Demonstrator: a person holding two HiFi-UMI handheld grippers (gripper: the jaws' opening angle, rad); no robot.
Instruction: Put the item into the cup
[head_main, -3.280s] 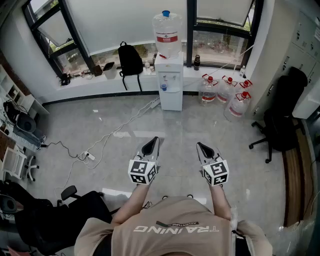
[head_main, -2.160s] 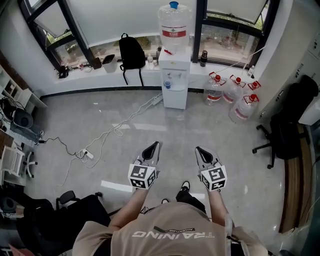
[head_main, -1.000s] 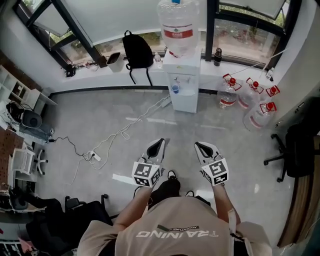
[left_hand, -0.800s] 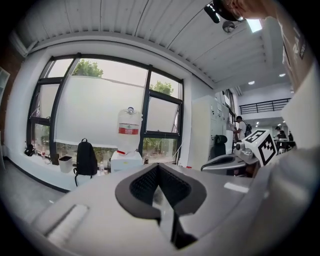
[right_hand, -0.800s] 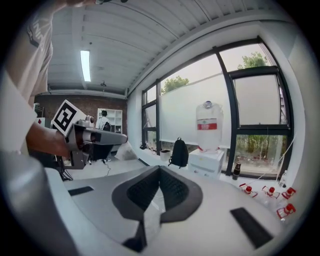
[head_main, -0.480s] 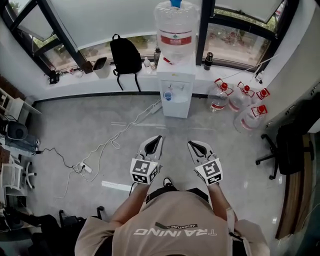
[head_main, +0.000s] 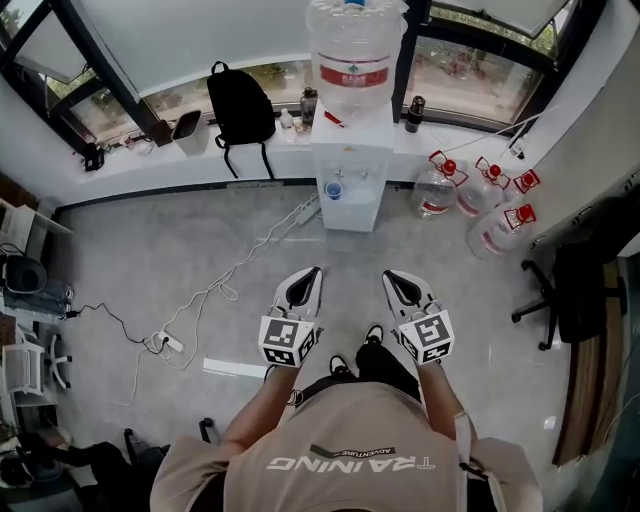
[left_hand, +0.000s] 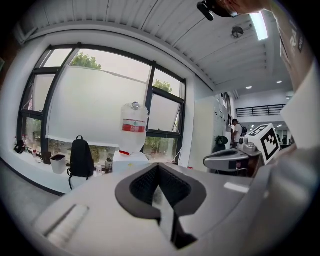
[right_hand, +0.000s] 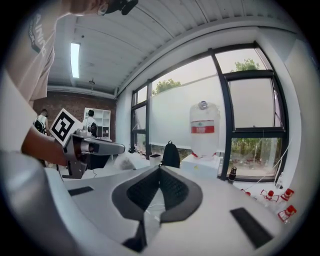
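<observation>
My left gripper (head_main: 312, 272) and my right gripper (head_main: 392, 276) are held side by side at waist height, pointing at a white water dispenser (head_main: 347, 175) with a big bottle (head_main: 352, 60) on top. A small blue thing (head_main: 333, 189) sits in the dispenser's tap recess; I cannot tell whether it is a cup. In the left gripper view the left gripper (left_hand: 158, 167) has its jaws closed tip to tip with nothing between them. The right gripper (right_hand: 160, 169) looks the same in its own view. The dispenser (right_hand: 202, 161) stands ahead.
A black backpack (head_main: 238, 100) leans on the windowsill left of the dispenser. Several water jugs (head_main: 480, 200) stand on the floor to its right, and a black office chair (head_main: 580, 290) is further right. A white cable and power strip (head_main: 165, 341) lie on the grey floor at left.
The person has walked closer to the water dispenser, which now looms larger at the top. Both grippers stay shut, side by side, and have drawn slightly nearer each other.
</observation>
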